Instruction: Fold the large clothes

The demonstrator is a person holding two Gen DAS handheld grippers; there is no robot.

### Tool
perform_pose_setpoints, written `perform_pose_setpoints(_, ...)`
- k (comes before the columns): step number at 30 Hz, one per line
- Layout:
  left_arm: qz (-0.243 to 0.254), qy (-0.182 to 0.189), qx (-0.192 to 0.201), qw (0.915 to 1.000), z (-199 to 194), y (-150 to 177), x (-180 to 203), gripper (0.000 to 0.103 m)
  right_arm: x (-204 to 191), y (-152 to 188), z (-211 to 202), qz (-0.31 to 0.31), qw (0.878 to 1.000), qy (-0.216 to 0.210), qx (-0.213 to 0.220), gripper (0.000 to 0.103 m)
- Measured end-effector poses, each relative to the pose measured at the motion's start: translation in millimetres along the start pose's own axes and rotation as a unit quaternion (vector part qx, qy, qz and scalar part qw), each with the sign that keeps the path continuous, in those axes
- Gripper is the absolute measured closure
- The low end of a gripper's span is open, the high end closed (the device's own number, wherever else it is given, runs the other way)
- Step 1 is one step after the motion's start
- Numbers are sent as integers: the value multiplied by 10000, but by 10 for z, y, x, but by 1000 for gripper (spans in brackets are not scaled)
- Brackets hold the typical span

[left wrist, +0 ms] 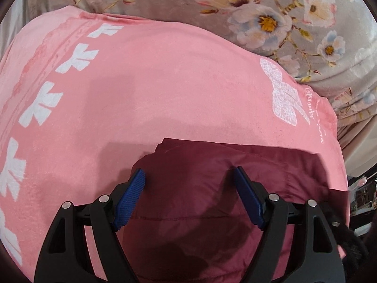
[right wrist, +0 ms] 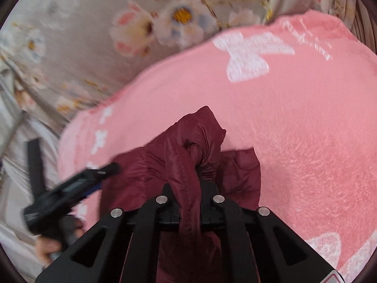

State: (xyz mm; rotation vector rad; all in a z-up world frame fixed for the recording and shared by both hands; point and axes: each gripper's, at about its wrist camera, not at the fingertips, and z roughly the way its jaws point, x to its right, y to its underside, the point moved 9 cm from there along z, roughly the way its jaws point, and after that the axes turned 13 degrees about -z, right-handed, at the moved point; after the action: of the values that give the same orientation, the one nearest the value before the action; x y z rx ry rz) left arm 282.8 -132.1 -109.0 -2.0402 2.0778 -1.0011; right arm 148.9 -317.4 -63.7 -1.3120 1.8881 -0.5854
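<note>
maroon jacket (left wrist: 212, 188) lies in a rumpled heap on a pink blanket (left wrist: 165, 82) printed with white bows; blanket spread over a grey floral bedcover (left wrist: 318, 23).

left gripper (left wrist: 189, 174) — jaws spread wide, blue pads (left wrist: 132, 193) apart, nothing clamped. it hangs over the jacket with the fabric showing in the gap between the fingers; whether the tips touch the cloth cannot be told. in the right wrist view the same gripper (right wrist: 103, 172) shows blurred at the left edge of the jacket, a hand (right wrist: 47, 247) on its grip.

right gripper (right wrist: 190, 186) — jaws drawn together, pinching a raised fold of the jacket (right wrist: 188, 153); the bunched cloth stands up from between the fingers and hides the pads. rest of the garment sags onto the blanket on both sides of the pinch.
</note>
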Motion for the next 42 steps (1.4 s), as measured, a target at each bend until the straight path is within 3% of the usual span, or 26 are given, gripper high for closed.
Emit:
perform_pose_setpoints(3, 47, 71, -37, 10000, 49, 39, 78, 28, 34, 77, -275, 112, 9996, 160, 190, 97)
perform_pose_setpoints(5, 113, 58, -50, 9999, 116, 85, 124, 28, 259, 330, -251, 385, 9979, 514, 10, 97)
perform_pose_setpoints(9, 217, -69, -69, 9997, 274, 190, 149, 27, 515, 575, -13, 880, 9951, 313, -319, 97)
perform_pose_setpoints(21, 465, -400, 228, 9979, 491, 283, 124, 21, 601, 807, 335, 618, 9951, 599, -479, 88)
perform_pose_setpoints(34, 709, -684, 553, 9936, 594, 345, 146, 15, 579, 848, 423, 89, 9956, 930, -107, 85)
perform_pose_setpoints(42, 785, -821, 694, 9911, 639, 353, 154, 14, 594, 854, 424, 150, 9969, 766, 63, 83)
